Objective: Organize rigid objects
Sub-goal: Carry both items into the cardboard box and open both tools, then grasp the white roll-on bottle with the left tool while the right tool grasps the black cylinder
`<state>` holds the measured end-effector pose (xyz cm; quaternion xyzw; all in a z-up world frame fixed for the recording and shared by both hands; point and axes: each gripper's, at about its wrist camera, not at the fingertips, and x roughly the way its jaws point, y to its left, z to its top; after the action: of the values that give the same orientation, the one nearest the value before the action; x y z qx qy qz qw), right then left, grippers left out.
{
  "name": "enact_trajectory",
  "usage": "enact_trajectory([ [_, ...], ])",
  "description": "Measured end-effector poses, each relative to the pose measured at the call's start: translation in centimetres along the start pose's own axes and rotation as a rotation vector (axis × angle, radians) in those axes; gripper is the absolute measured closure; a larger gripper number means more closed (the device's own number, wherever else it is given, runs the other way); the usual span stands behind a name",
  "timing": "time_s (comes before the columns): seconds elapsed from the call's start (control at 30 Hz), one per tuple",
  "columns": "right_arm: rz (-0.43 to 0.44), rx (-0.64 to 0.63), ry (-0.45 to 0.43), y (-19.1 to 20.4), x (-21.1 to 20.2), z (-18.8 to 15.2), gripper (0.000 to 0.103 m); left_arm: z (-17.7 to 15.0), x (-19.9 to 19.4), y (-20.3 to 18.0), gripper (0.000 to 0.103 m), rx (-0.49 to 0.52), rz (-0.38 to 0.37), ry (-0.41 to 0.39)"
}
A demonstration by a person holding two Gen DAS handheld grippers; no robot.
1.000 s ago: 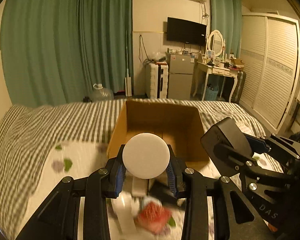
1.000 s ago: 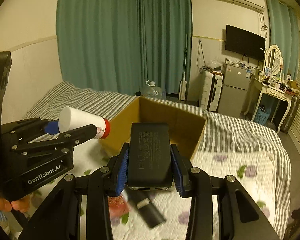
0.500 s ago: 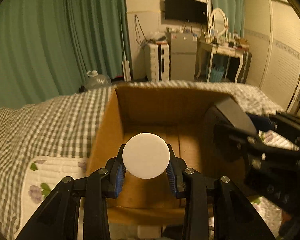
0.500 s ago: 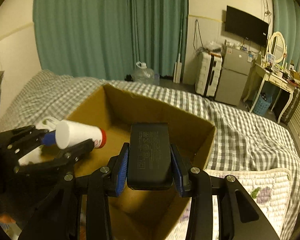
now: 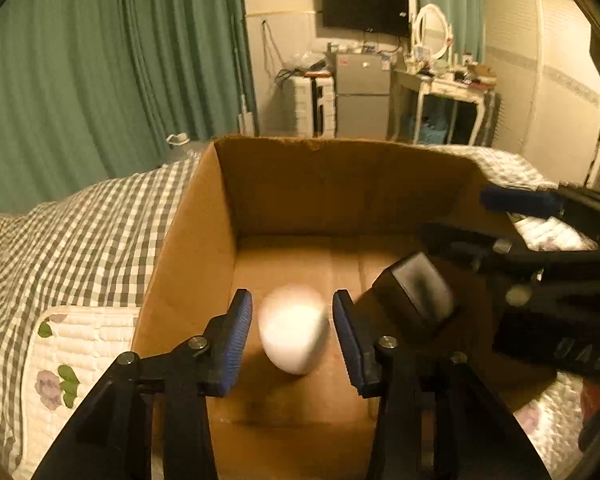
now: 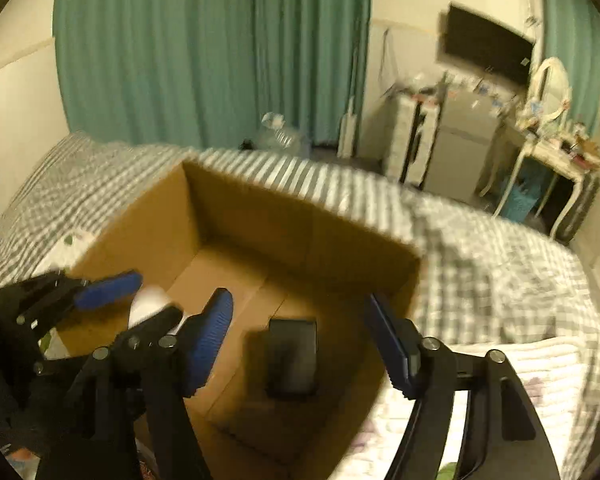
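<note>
An open cardboard box [image 5: 340, 148] [image 6: 260, 216] sits on the bed under both grippers. My left gripper [image 5: 294, 322] [image 6: 134, 304] hangs over the box's left part and its jaws are opening. The white bottle [image 5: 292, 336] [image 6: 150, 300] is blurred between the blue pads, free of both. My right gripper [image 6: 300, 328] [image 5: 496, 220] is over the box's right part, its jaws also opening and wide apart. The black rectangular device [image 6: 292, 356] [image 5: 416, 292] is loose below them, down by the box floor.
The box rests on a grey checked bedspread [image 5: 80, 240] with a white flowered quilt [image 5: 72, 344] at its near side. Green curtains [image 6: 180, 48], a small fridge [image 5: 362, 96] and a white dressing table [image 5: 448, 92] stand beyond the bed.
Both grippers moved forward and down over the box. Then both opened: the white bottle slipped from the left pads and the black device dropped from the right pads into the box.
</note>
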<state>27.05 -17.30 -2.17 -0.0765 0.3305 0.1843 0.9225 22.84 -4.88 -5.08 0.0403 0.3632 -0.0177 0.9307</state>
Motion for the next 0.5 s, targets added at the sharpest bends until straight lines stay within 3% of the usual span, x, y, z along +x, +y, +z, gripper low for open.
enact_trajectory([
  [0.13,-0.048,-0.014,-0.100,0.0,-5.0,0.5,0.029,-0.2,-3.2,0.0,0.047,-0.017,0.007,-0.040],
  [0.27,-0.041,-0.019,-0.187,0.7,-10.1,-0.4,0.026,-0.8,-7.6,0.1,0.042,-0.045,-0.004,-0.074],
  [0.5,0.017,0.010,-0.164,1.7,-14.3,-6.4,0.022,-3.6,-13.6,0.4,0.040,-0.067,-0.011,-0.102],
])
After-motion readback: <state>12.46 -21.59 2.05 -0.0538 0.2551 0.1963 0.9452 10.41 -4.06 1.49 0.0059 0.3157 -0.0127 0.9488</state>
